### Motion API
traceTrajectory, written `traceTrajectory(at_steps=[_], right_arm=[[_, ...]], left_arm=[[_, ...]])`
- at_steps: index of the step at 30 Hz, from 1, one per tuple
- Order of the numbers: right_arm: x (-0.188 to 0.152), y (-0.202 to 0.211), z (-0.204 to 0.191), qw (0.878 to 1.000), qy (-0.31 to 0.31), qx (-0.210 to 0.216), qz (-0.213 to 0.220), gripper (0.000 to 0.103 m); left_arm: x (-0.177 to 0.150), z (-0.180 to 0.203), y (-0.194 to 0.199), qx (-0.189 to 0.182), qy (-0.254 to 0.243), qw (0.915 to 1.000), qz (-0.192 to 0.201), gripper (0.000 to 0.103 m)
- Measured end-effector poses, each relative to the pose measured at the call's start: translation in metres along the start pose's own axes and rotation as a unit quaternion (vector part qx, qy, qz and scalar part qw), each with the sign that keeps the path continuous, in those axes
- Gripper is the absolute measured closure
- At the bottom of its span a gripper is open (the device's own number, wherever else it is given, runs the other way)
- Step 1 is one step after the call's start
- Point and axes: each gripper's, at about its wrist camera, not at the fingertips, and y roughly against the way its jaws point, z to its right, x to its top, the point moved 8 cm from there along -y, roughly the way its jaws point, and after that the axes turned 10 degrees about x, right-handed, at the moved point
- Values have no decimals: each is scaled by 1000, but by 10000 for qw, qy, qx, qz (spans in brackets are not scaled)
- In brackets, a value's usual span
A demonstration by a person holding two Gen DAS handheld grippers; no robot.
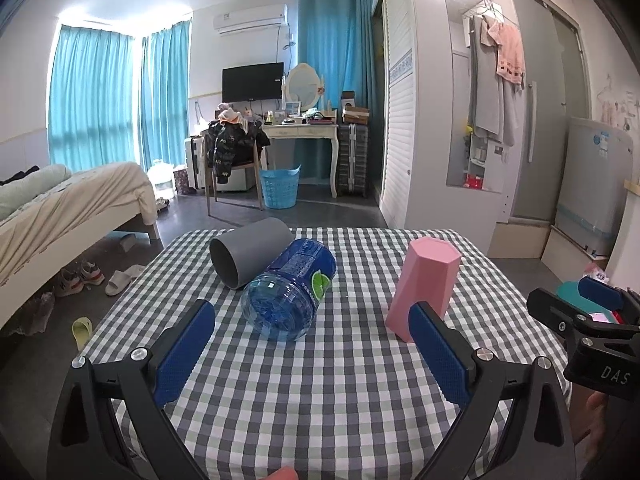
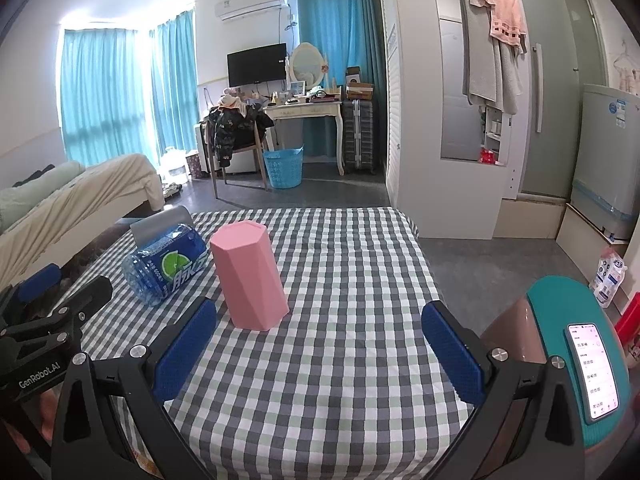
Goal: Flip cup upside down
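Observation:
A pink faceted cup stands on the checkered table, closed face up; it also shows in the right wrist view. A grey cup lies on its side at the far left, its mouth toward me, and its edge shows in the right wrist view. My left gripper is open and empty, short of the pink cup and the bottle. My right gripper is open and empty, with the pink cup ahead of its left finger. The right gripper shows at the right edge of the left wrist view.
A blue plastic bottle lies on its side against the grey cup, also in the right wrist view. The checkered tablecloth covers the table. A teal stool with a phone stands at the right. The left gripper shows at left.

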Motion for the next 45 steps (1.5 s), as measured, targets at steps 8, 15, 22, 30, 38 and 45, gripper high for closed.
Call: traceTrajectory(at_steps=[8,15,22,30,38,45], right_arm=[[-1,-1,0,10000,-14,-1,-4,0],[-3,-2,-1,10000,0,-5,-13,0],[-4,-4,-2,10000,0,4,-44,0],[-8,-6,-4,10000,-20,-5,-82,0],[-10,-7,-5,9999,-25,-5,-111,0],[-11,-9,-5,9999,-32,-8,-132,0]], left_arm=[[0,0,0,8,-12,10000,2,3],[0,0,0,9,1,10000,1,3],[-1,0,0,10,-8,10000,-7,3],[-1,0,1,15,-2,10000,-4,3],[0,0,1,12,-3,10000,-2,3],[-2,0,1,28,-4,10000,-1,3]])
